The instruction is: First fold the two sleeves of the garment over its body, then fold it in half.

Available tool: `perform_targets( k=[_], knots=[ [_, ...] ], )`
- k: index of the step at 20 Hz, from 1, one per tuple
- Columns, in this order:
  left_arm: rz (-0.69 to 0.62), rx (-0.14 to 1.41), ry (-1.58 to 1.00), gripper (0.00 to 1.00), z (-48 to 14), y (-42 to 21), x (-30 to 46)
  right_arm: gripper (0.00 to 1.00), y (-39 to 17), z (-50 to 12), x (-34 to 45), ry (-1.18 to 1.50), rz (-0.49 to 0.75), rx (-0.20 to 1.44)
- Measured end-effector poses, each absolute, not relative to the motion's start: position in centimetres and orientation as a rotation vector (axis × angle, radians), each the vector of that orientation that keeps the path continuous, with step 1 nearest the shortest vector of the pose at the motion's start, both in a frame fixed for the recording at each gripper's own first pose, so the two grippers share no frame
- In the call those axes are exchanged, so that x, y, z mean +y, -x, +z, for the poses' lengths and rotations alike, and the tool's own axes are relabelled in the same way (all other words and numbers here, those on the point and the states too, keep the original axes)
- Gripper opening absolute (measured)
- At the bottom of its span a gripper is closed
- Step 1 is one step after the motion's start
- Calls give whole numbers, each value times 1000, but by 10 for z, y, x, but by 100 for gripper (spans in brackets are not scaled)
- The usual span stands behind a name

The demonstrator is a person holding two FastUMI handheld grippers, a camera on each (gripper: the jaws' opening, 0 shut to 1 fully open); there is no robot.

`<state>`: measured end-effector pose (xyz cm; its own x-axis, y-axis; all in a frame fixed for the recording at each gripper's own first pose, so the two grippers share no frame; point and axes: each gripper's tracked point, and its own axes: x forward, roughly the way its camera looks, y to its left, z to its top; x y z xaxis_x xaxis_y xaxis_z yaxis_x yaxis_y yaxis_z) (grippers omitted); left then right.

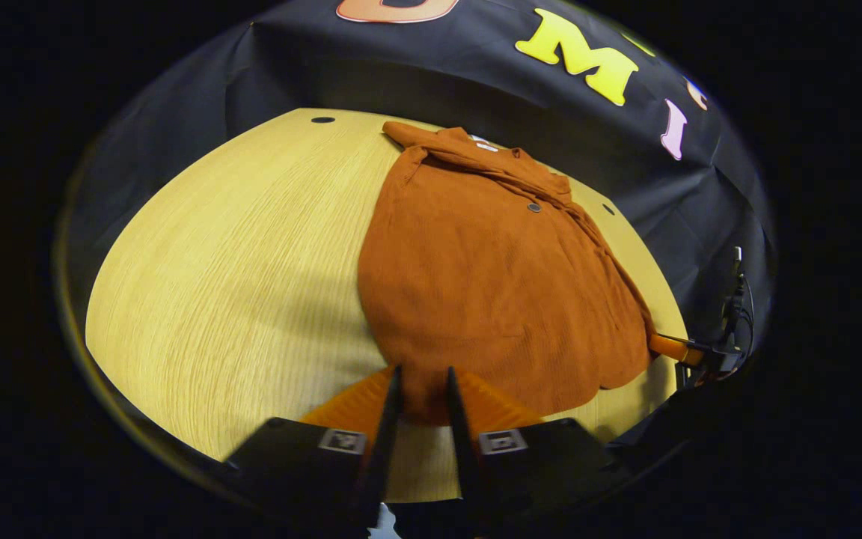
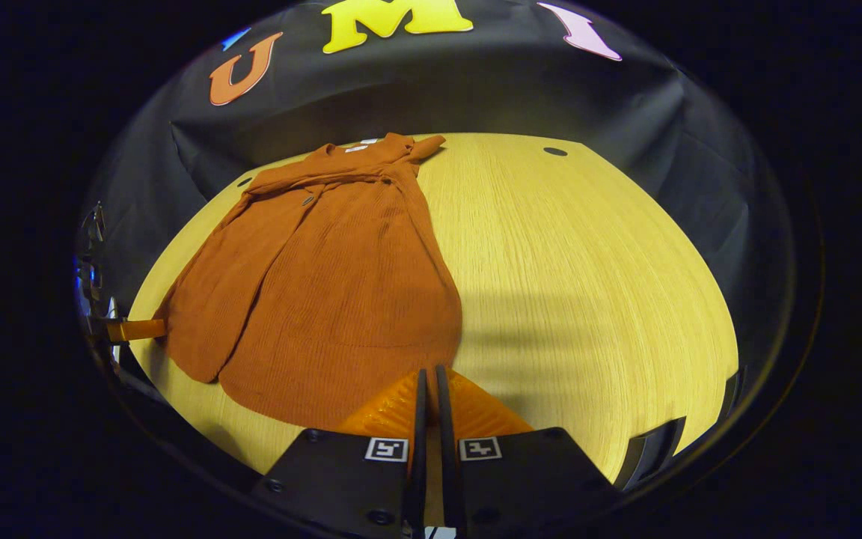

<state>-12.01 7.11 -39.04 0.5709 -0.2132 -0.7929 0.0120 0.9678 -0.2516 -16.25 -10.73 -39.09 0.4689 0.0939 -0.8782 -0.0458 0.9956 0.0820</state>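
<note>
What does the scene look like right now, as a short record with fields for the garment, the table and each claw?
garment: rust-orange, buttoned garment lying flat, sleeves folded over its body, not yet folded in half
table: light wood table, round holes near its far edge
left claw: left claw at the near hem, fingers close around the cloth edge
right claw: right claw at the near hem, fingers nearly together

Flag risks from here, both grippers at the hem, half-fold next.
1. The left gripper pinches a thin bit of the garment's hem; it could slip on lifting.
2. The right gripper looks nearly shut at the hem edge; whether it holds cloth is unclear, so the fold may go lopsided.
3. The folded sleeve lies loose and could flop open.
</note>
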Motion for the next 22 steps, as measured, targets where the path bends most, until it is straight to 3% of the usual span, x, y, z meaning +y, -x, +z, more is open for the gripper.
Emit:
perform_targets(
  k=[1, 2, 4, 13, 22],
  knots=[
    [-126, 952, 237, 29, -389, 119, 71, 11, 161, -387, -108, -37, 87, 1083],
    [-127, 949, 237, 11, -387, 122, 72, 1, 160, -392, -105, -43, 103, 1091],
    [-140, 934, 222, 6, -378, 123, 74, 1, 157, -384, -105, -63, 109, 1090],
    [-205, 799, 188, 3, -305, 72, 76, 1, 106, -323, -100, -154, 129, 971],
    [-317, 568, 146, 3, -201, -44, 48, 0, -23, -231, -77, -152, 208, 750]
  ],
)
